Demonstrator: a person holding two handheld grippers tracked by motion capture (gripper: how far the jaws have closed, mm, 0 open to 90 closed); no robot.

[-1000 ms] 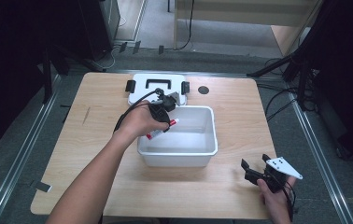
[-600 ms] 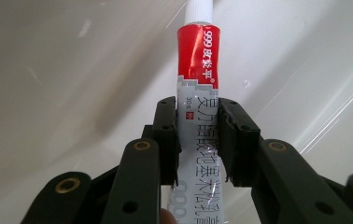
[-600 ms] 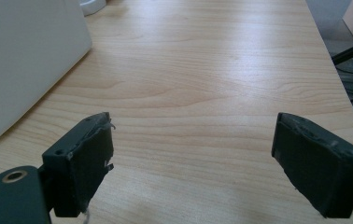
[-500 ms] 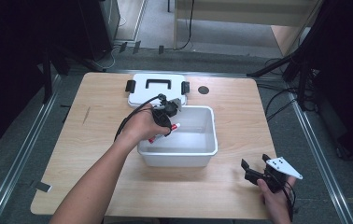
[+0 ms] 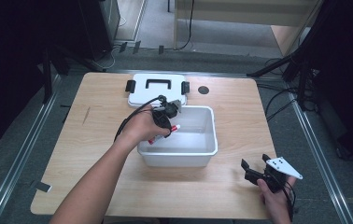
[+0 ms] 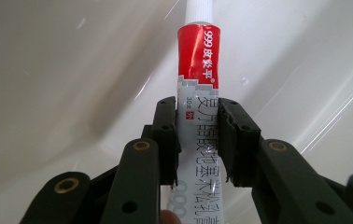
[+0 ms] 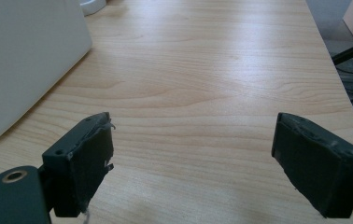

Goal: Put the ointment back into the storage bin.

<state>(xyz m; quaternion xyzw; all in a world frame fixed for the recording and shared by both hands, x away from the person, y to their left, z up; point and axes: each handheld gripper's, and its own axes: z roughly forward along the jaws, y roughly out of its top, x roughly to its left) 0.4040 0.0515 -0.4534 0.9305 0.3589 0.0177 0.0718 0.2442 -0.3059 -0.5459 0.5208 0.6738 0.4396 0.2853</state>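
Light wood-grain table (image 5: 230,112), grey floor and dark stands around it. Right gripper (image 5: 257,169) at the near right corner, jaws wide apart, nothing between them, bare wood ahead. Left gripper (image 5: 166,120) over the near-left rim of the white plastic bin (image 5: 210,140), clamped on a tube (image 6: 199,116): red-and-white, glossy, white ribbed cap, pointing into the smooth bin interior. Beyond the bin: white lid (image 5: 139,91), black handle and latches.

A light wooden rectangular table (image 5: 95,140) carries a white plastic open bin (image 5: 184,154) at its centre, a white flat lid with black clips (image 5: 139,95) just beyond it, and a small black round disc (image 5: 203,90) far right.
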